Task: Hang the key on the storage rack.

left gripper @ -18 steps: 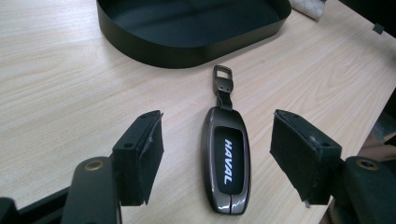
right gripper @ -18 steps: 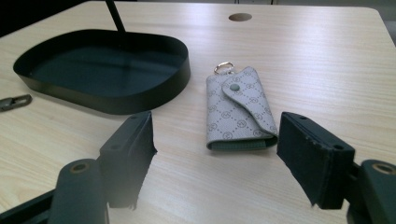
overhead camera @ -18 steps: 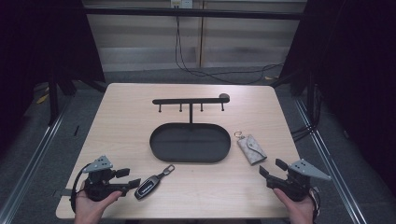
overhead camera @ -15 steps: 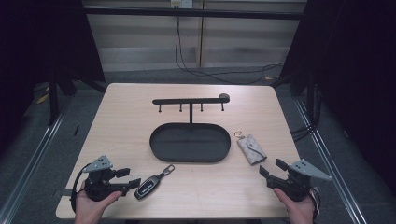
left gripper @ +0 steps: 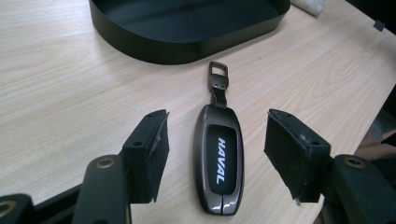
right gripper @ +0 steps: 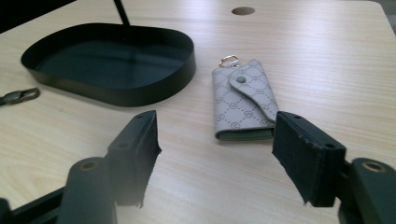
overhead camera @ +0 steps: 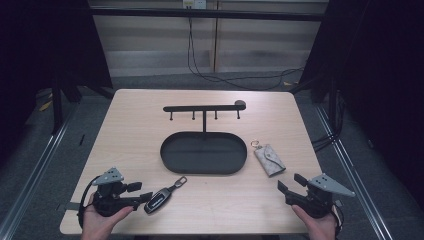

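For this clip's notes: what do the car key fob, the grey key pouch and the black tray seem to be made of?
Car key fob: glossy metallic-brown shell, probably plastic or metal, with a shiny black face and a metal loop.
Key pouch: grey monogram-printed leather or leatherette with a snap flap and a metal ring.
Tray: thin matte black sheet, likely painted metal.

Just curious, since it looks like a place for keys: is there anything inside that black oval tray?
Nothing seen inside the black oval tray: its dark floor looks bare. Its near wall hides a strip of floor in both gripper views. The car key and grey key pouch lie outside it, on the table.
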Demonstrator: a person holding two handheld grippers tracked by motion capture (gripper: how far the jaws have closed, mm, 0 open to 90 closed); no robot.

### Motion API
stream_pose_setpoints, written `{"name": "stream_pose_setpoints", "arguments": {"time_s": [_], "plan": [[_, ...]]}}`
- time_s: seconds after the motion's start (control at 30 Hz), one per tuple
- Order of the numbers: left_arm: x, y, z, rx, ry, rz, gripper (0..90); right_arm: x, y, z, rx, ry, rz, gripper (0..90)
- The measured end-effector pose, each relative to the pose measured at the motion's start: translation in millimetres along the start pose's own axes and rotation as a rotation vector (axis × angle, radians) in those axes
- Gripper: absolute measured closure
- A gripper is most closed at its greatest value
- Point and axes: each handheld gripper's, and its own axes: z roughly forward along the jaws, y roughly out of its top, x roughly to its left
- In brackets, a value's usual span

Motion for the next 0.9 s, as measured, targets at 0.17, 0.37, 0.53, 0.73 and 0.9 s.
{"name": "stream_pose_setpoints", "arguments": {"time_s": [0.17, 0.37, 0.53, 0.73, 0.9], "plan": [[-3.5, 4.1, -5.0, -0.006, -0.002, 0.005, 42.1, 0.9, 0.1, -0.9, -0.001, 0.037, 0.006, 28.5], [-7.1, 9.7, 0.4, 0.017, -0.033, 0.019, 41.7, -4.5, 1.1, 0.6, 0.029, 0.083, 0.057, 28.7], [-10.7, 15.0, 6.6, 0.047, -0.073, 0.022, 41.7, -1.9, 1.7, 0.5, 0.027, 0.082, 0.05, 29.1], [-12.0, 34.0, 13.8, 0.098, -0.038, 0.031, 36.8, -2.7, 1.7, 1.2, 0.033, 0.08, 0.066, 28.9], [-11.3, 50.7, 23.9, 0.178, -0.035, 0.051, 37.4, -5.4, 1.6, 1.8, 0.038, 0.084, 0.089, 26.6]]}}
